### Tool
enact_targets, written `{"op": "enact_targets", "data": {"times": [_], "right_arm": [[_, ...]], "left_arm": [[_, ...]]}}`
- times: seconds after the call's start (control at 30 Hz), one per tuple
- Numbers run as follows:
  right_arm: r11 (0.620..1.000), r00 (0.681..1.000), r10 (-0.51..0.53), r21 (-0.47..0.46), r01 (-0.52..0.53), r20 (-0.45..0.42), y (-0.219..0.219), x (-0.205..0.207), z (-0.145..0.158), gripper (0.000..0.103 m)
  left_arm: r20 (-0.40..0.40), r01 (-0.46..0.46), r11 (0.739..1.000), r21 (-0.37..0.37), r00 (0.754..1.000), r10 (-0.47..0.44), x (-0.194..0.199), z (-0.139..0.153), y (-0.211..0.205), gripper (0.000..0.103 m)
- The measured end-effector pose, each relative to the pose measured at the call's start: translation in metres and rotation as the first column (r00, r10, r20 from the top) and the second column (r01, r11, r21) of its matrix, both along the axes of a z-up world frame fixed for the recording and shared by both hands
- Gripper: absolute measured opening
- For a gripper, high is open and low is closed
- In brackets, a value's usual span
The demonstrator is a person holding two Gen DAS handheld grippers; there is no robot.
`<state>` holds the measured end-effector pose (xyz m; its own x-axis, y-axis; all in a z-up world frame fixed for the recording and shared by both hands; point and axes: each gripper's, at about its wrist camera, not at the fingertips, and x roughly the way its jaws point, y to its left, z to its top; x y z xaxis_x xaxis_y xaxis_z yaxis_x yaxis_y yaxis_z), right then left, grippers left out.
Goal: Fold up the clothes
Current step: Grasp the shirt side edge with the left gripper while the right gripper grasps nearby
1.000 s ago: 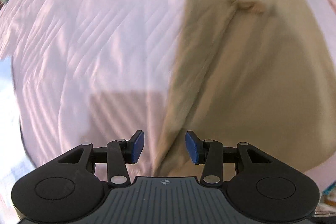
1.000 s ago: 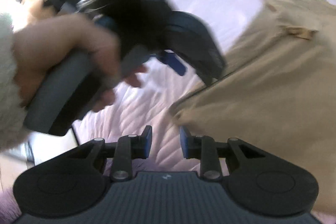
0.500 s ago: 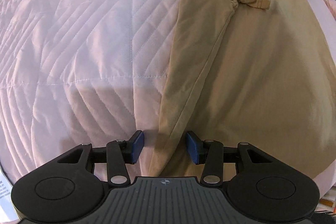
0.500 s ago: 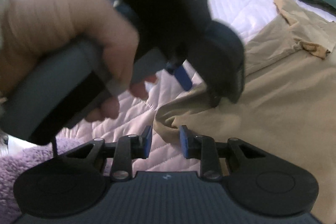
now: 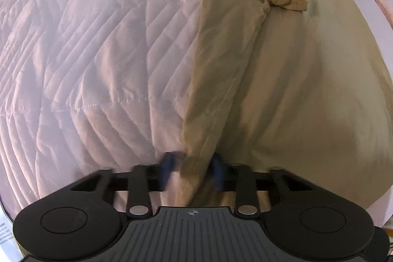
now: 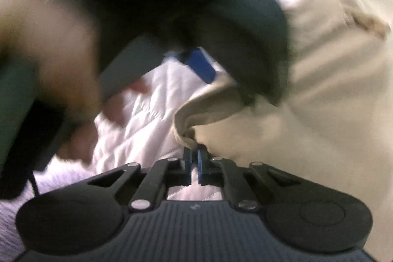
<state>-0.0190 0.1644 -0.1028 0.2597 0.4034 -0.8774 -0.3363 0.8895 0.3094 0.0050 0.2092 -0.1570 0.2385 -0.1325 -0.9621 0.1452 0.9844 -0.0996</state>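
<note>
Left wrist: tan shirt (image 5: 282, 90) flat on quilt (image 5: 98, 53), hem bunched between both closing tongs (image 5: 194, 171).

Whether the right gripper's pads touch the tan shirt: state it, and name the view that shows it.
Touching. In the right wrist view the right gripper has just closed, and its blue pads pinch the bunched corner of the tan shirt.

Home bedroom, quilted pink bedspread (image 5: 98, 65)
</note>
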Motion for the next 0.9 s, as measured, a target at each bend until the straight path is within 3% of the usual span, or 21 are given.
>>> {"op": "enact_targets", "data": {"times": [0.07,0.3,0.53,0.63,0.73,0.8,0.9], "right_arm": [[1.0,1.0,-0.022,0.02,0.022,0.014,-0.006,-0.005,0.008,0.005],[0.989,0.988,-0.135,0.078,0.129,0.069,-0.036,-0.021,0.042,0.005],[0.918,0.926,-0.374,0.158,0.363,0.046,-0.105,-0.031,0.075,0.005],[0.87,0.884,-0.467,0.175,0.461,-0.011,-0.134,-0.039,0.071,0.005],[0.835,0.845,-0.528,0.13,0.535,-0.086,-0.154,-0.045,0.049,0.005],[0.82,0.821,-0.556,0.075,0.567,-0.132,-0.165,-0.046,0.031,0.005],[0.834,0.824,-0.547,-0.018,0.551,-0.148,-0.173,-0.044,0.021,0.006]], "left_arm": [[0.007,0.026,1.0,0.004,1.0,-0.026,0.001,0.005,-0.008,0.008],[0.081,0.081,0.996,-0.044,0.994,-0.077,-0.005,0.038,-0.039,0.006],[0.166,0.175,0.974,-0.143,0.975,-0.151,0.013,0.07,-0.1,0.006],[0.137,0.229,0.959,-0.165,0.968,-0.208,0.013,0.057,-0.133,0.006],[0.044,0.285,0.949,-0.136,0.958,-0.282,0.015,0.016,-0.161,0.008],[0.002,0.28,0.954,-0.112,0.96,-0.281,0.014,-0.009,-0.169,0.009],[-0.002,0.198,0.963,-0.185,0.979,-0.202,0.017,0.0,-0.157,0.015]]}}
